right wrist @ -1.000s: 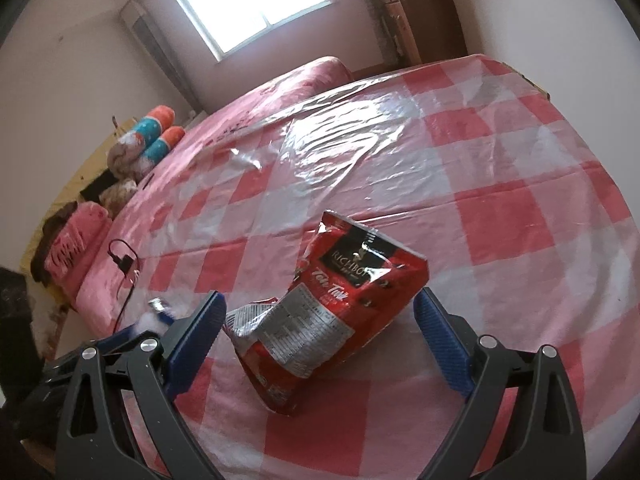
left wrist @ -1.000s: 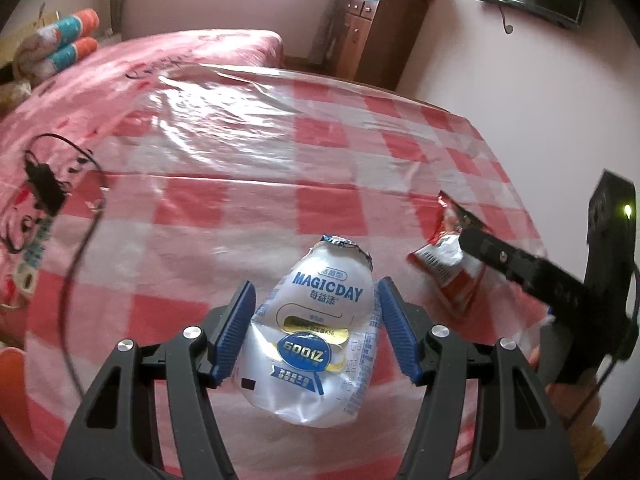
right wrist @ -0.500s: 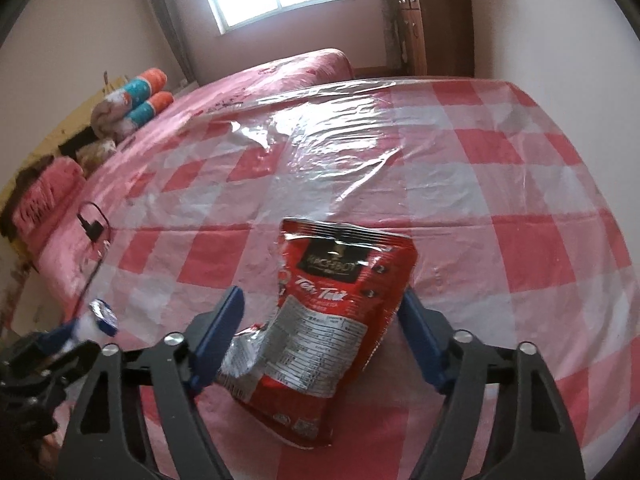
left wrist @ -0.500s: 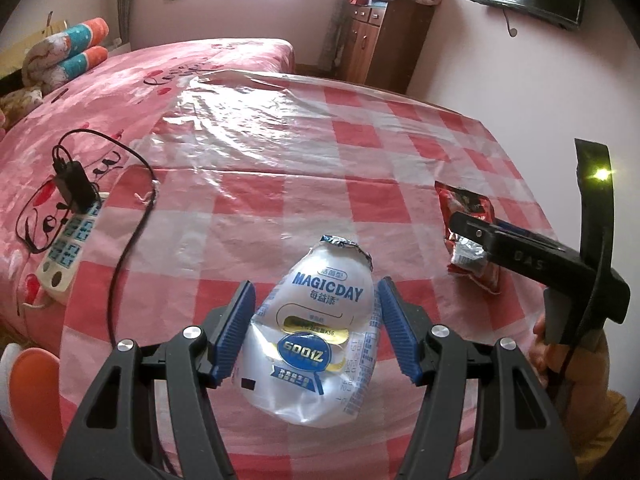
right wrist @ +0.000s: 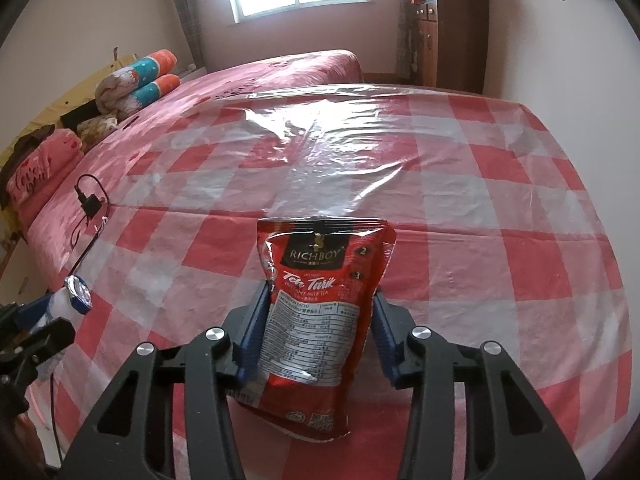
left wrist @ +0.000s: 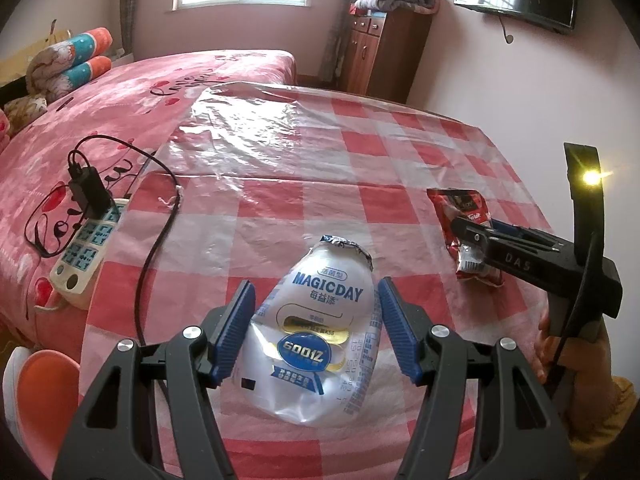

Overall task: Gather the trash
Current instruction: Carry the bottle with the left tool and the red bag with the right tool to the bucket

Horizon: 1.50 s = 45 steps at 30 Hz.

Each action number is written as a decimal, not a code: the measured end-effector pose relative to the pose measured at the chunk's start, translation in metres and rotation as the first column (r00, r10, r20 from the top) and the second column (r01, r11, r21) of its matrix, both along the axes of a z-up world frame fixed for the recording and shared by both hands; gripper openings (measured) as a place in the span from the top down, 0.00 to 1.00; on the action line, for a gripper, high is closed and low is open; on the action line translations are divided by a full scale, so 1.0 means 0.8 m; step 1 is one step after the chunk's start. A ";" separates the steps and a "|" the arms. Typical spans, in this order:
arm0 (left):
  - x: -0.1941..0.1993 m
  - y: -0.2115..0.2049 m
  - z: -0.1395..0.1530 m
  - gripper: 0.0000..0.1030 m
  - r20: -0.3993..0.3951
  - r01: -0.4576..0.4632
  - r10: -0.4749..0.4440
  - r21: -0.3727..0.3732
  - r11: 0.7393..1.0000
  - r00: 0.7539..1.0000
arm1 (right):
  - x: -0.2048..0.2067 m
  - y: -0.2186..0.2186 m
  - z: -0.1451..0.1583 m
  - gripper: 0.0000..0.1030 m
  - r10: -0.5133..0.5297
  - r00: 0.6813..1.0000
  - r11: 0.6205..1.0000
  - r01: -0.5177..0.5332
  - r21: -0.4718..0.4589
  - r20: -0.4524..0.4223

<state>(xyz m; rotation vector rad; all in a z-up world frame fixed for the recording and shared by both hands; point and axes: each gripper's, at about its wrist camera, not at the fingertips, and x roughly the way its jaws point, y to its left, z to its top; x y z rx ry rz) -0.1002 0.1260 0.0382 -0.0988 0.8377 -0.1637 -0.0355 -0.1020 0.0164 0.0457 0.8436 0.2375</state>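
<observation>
Over checked tablecloth (left wrist: 332, 208), grippers clamp bottle (left wrist: 320, 332) and packet (right wrist: 320, 316).

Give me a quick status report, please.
Left gripper shut on crushed white plastic yogurt bottle. Right gripper shut on red foil snack packet. Nothing obstructing.
</observation>
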 end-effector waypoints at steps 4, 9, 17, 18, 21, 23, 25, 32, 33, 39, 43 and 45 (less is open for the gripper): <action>-0.006 0.006 0.003 0.38 0.010 -0.007 0.007 0.003 1.000 1.000 | -0.009 0.007 0.002 0.55 0.014 1.000 1.000 -0.014 -0.003 0.012; -0.012 0.016 0.010 0.38 0.027 -0.022 0.022 0.004 1.000 0.999 | -0.017 0.019 0.008 0.61 0.031 0.999 1.000 -0.031 0.001 0.028; -0.027 0.035 0.020 0.38 0.056 -0.058 0.056 0.025 0.998 0.997 | -0.034 0.034 0.028 0.62 0.061 0.996 0.998 -0.062 0.012 0.068; -0.028 0.037 0.020 0.38 0.057 -0.061 0.060 0.027 0.998 0.997 | -0.036 0.036 0.030 0.62 0.066 0.995 0.998 -0.067 0.017 0.070; -0.034 0.047 0.023 0.38 0.064 -0.079 0.077 0.032 0.996 0.995 | -0.042 0.043 0.038 0.63 0.083 0.993 0.996 -0.085 0.026 0.079; -0.037 0.051 0.024 0.38 0.069 -0.089 0.086 0.039 0.995 0.994 | -0.046 0.048 0.042 0.63 0.095 0.992 0.995 -0.097 0.029 0.084; -0.041 0.055 0.026 0.38 0.074 -0.099 0.096 0.045 0.994 0.993 | -0.050 0.054 0.046 0.63 0.106 0.990 0.993 -0.109 0.033 0.090; -0.052 0.072 0.030 0.38 0.089 -0.136 0.130 0.068 0.988 0.988 | -0.064 0.075 0.061 0.63 0.154 0.982 0.986 -0.160 0.047 0.108; -0.054 0.074 0.031 0.38 0.090 -0.140 0.133 0.072 0.988 0.987 | -0.066 0.077 0.063 0.63 0.161 0.981 0.985 -0.168 0.049 0.110; -0.062 0.087 0.029 0.38 0.093 -0.166 0.157 0.090 0.982 0.983 | -0.078 0.097 0.073 0.63 0.209 0.970 0.974 -0.217 0.063 0.122; -0.068 0.098 0.027 0.38 0.091 -0.186 0.178 0.096 0.978 0.980 | -0.088 0.112 0.079 0.63 0.245 0.961 0.965 -0.255 0.062 0.131; -0.072 0.103 0.025 0.38 0.088 -0.197 0.189 0.103 0.975 0.978 | -0.094 0.122 0.083 0.63 0.266 0.954 0.959 -0.276 0.057 0.137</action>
